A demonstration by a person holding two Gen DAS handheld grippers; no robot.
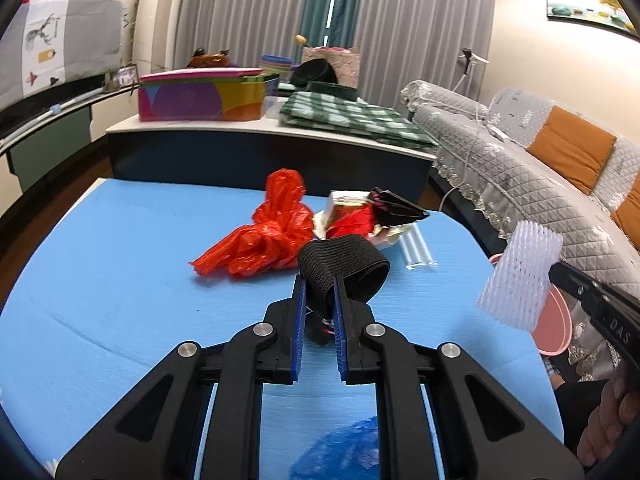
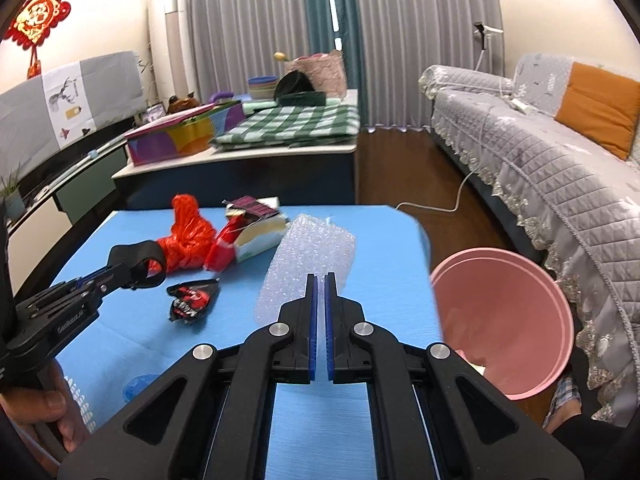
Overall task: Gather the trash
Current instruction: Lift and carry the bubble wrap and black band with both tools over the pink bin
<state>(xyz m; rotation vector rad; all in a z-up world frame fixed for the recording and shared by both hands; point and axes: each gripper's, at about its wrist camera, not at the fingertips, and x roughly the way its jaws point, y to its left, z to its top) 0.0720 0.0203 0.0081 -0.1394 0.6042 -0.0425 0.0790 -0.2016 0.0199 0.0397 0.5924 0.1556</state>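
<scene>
On the blue table (image 1: 112, 288) my left gripper (image 1: 320, 286) is shut on a black elastic band (image 1: 348, 264), held just above the surface. It also shows in the right wrist view, where the left gripper (image 2: 130, 270) carries the band (image 2: 140, 258). My right gripper (image 2: 320, 280) is shut on a white foam wrap (image 2: 308, 256); from the left it appears as the right gripper (image 1: 560, 272) with the wrap (image 1: 520, 276) lifted near the table's right edge. A pink bin (image 2: 500, 320) stands on the floor right of the table.
A red plastic bag (image 1: 272, 232), a torn carton (image 1: 360, 212), a clear straw packet (image 1: 416, 248) and a black-red wrapper (image 2: 192, 300) lie on the table. Something blue and crumpled (image 1: 340, 452) lies near the front. A grey sofa (image 2: 540, 168) runs along the right; a low table (image 2: 240, 160) stands behind.
</scene>
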